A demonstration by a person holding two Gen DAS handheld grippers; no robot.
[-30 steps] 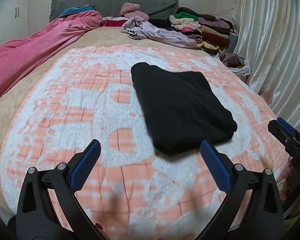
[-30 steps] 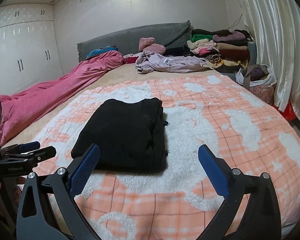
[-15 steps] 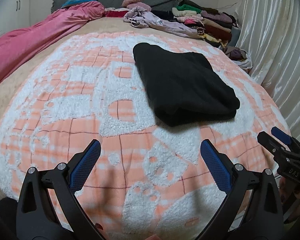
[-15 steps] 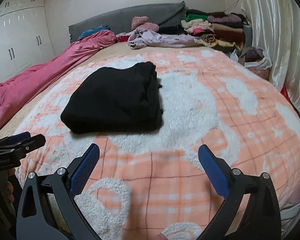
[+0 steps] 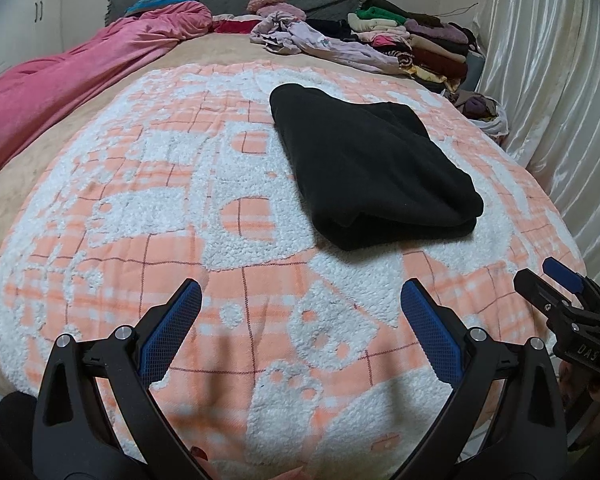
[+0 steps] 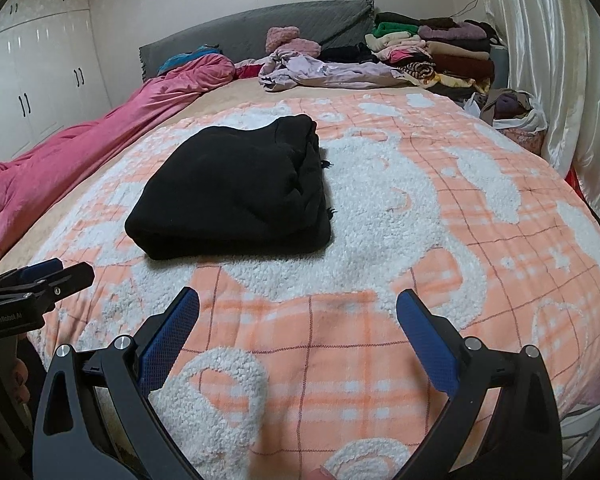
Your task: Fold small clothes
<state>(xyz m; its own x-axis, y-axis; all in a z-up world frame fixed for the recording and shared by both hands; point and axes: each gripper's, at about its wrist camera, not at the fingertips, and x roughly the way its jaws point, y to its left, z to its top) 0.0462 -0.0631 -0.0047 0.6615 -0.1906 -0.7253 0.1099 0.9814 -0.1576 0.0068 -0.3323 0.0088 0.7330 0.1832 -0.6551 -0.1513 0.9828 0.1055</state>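
A black garment (image 5: 368, 164) (image 6: 236, 196) lies folded into a thick rectangle on the orange-and-white fleece blanket (image 5: 220, 220) (image 6: 440, 240). My left gripper (image 5: 298, 300) hovers open over the blanket's near edge, well short of the garment, nothing between its blue pads. My right gripper (image 6: 298, 308) is open too, empty, near the bed's front edge with the garment ahead and to the left. Each gripper shows at the other view's edge: the right one (image 5: 560, 284) at the far right, the left one (image 6: 40, 276) at the far left.
A pink duvet (image 5: 72, 80) (image 6: 80, 136) runs along the left side. Crumpled lilac clothes (image 5: 320, 42) (image 6: 320, 70) and a stack of folded clothes (image 5: 412, 44) (image 6: 432, 50) lie by the grey headboard (image 6: 260, 40). A bag of clothes (image 6: 512, 112) sits by the white curtain (image 5: 560, 100).
Both grippers have pulled back from the folded garment toward the bed's front edge, so it looks farther off. Their jaws stay open. The garment has not moved.
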